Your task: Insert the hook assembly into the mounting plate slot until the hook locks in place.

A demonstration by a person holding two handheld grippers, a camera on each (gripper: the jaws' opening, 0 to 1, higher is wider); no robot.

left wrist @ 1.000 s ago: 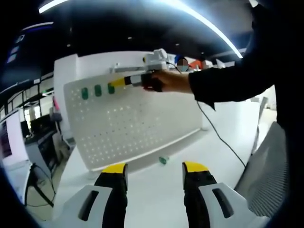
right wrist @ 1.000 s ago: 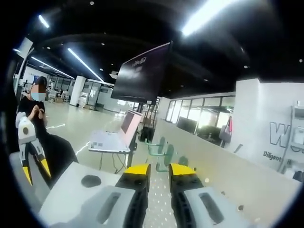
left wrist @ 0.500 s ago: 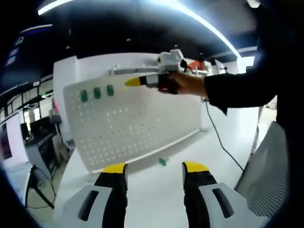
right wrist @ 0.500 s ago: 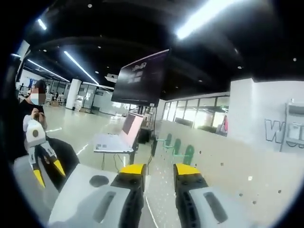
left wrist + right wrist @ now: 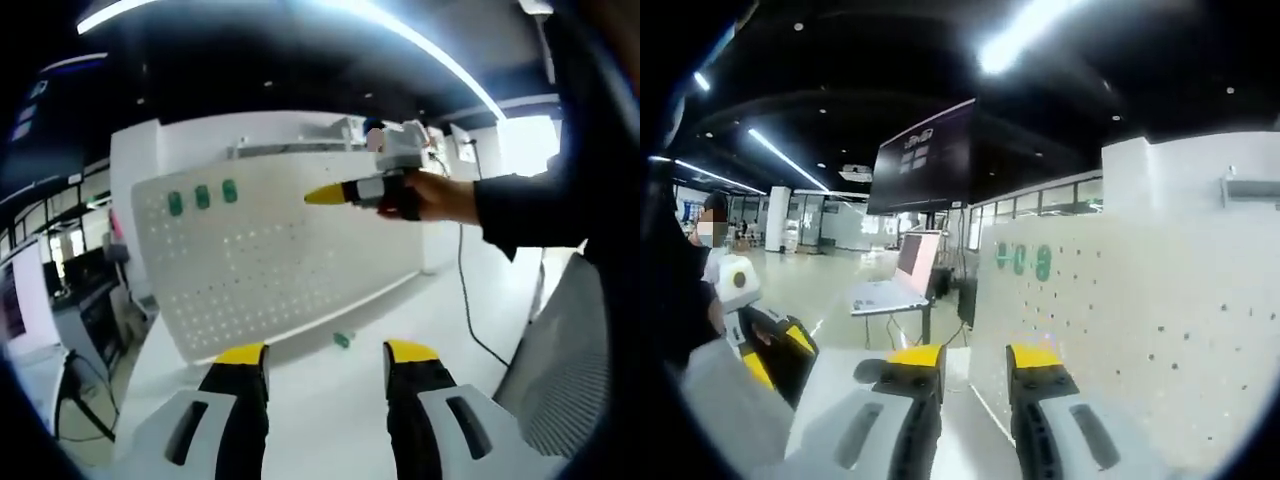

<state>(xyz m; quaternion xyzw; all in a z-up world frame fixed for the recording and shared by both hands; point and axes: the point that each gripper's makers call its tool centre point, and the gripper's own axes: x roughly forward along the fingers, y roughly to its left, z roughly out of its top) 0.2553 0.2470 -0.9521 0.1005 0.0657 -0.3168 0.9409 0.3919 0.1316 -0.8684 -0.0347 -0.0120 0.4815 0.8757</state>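
Centrally in the left gripper view, the left gripper (image 5: 325,352) rises from the bottom edge with its two yellow-tipped jaws parted by a clear gap and nothing between them; both tips hang over the white table (image 5: 330,400) without touching anything. Behind them stands the mounting plate (image 5: 270,265), a white perforated board tilted slightly back on the table, with three green hooks (image 5: 202,197) seated in a row near its upper left corner. A fourth small green hook piece (image 5: 343,339) lies on the table at the foot of the board, just beyond the jaw tips. The right gripper (image 5: 325,194), held in a person's hand (image 5: 440,197) with a dark sleeve, enters from the right and is held in front of the upper middle of the board, its yellow tips pointing toward the row of hooks and apparently close together. In the right gripper view, the right gripper (image 5: 975,356) shows its jaws set narrowly apart and holding nothing, with the mounting plate (image 5: 1140,300) filling the right side and the green hooks (image 5: 1023,260) ahead. The left gripper (image 5: 775,345) appears at lower left.
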